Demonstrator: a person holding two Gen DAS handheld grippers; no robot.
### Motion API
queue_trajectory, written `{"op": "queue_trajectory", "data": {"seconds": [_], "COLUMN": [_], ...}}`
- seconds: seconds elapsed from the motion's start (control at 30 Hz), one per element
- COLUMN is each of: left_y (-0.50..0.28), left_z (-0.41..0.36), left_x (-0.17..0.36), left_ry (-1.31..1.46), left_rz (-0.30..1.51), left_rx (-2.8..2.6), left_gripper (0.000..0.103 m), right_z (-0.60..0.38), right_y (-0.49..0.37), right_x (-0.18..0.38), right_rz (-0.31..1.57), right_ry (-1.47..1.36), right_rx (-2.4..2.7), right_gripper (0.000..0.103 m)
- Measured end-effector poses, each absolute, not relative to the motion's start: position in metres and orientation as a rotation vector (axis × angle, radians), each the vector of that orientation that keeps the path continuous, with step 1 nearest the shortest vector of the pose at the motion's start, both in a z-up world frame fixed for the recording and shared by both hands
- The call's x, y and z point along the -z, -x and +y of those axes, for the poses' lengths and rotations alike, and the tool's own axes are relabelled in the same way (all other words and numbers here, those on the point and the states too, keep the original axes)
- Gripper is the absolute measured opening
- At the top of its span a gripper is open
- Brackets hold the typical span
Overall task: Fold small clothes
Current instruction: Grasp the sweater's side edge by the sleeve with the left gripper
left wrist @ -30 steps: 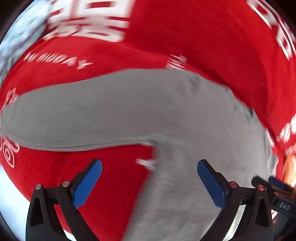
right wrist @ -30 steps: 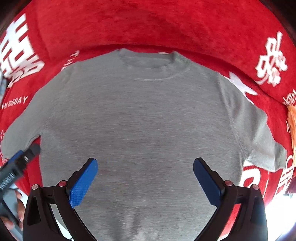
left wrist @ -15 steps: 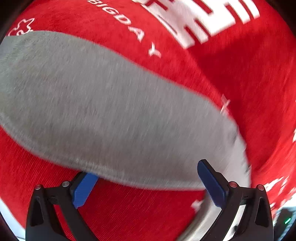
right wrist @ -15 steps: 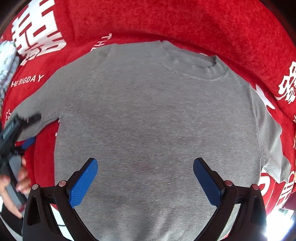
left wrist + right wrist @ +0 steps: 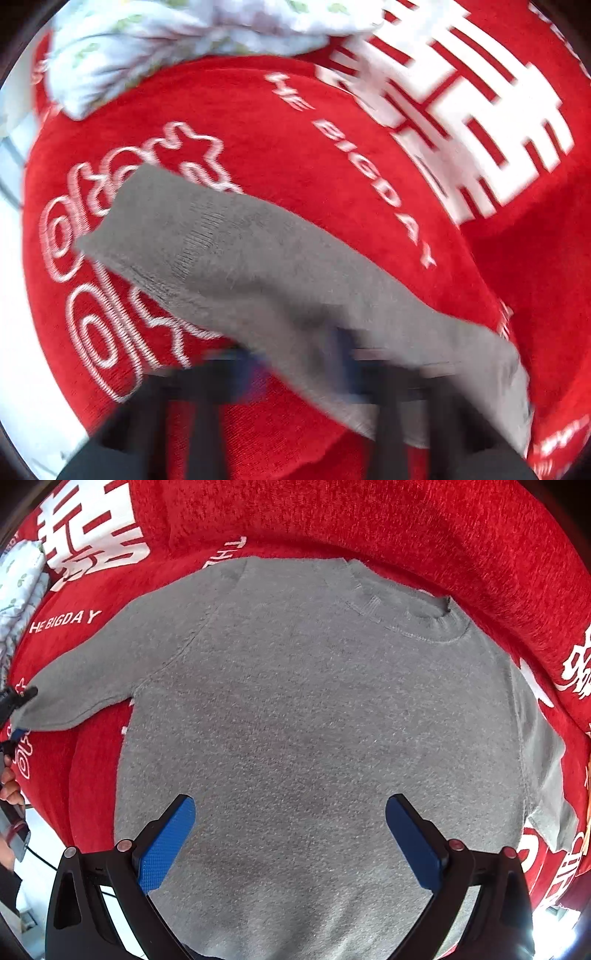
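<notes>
A small grey knit sweater (image 5: 314, 720) lies flat, front up, on a red cloth (image 5: 369, 520) with white lettering. Its neckline (image 5: 417, 624) points away from me. My right gripper (image 5: 290, 834) hovers open over the sweater's lower body, touching nothing. In the left wrist view the left sleeve (image 5: 258, 280) stretches from its ribbed cuff (image 5: 155, 236) down to my left gripper (image 5: 306, 365), which is blurred by motion; its fingers look closed around the sleeve. In the right wrist view the left gripper (image 5: 16, 705) sits at the sleeve's end at the far left.
A white floral-print cloth (image 5: 166, 40) is bunched at the far edge of the red cloth, also visible in the right wrist view (image 5: 18, 587). The person's hand (image 5: 9, 790) shows at the left edge. An orange object (image 5: 587, 775) sits at the right edge.
The left gripper has swung along the sleeve and its blue fingers have come together on it; the view now blurs. The right gripper has drifted slightly, still open over the sweater.
</notes>
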State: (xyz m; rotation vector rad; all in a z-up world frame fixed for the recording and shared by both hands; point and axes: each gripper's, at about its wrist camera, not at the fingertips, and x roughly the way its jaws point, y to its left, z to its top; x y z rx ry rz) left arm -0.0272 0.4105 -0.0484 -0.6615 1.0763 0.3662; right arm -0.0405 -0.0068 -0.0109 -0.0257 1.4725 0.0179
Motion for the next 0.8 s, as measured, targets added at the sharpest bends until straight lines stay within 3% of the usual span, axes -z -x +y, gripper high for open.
{"op": "queue_trajectory", "data": {"seconds": [0.23,0.5,0.63,0.8], "left_y": [0.019,-0.031,-0.041,-0.041], "left_z": [0.373,0.205,0.098,-0.014], "left_x": [-0.005,-0.084,-0.080,-0.027], "left_ry": [0.615,0.391,0.235,0.003], "left_rz": [0.994,0.938,0.974,1.096], "left_rx": [-0.175,0.236,0.395,0.418], "left_gripper": [0.008,0.008,0.008,0.008], "right_z": [-0.016,-0.070,-0.112,-0.174], "right_y": [0.048,0.062,0.074,0.096], "right_x": [-0.001,-0.020,-0.025,-0.015], "right_rz": [1.427,1.362,1.339,1.348], "right_ry": [-0.006,-0.140,-0.200,-0.284], "right_rx": [-0.043,0.021,0.086,0.201], "right_gripper": [0.103,0.103,0.103,0.103]}}
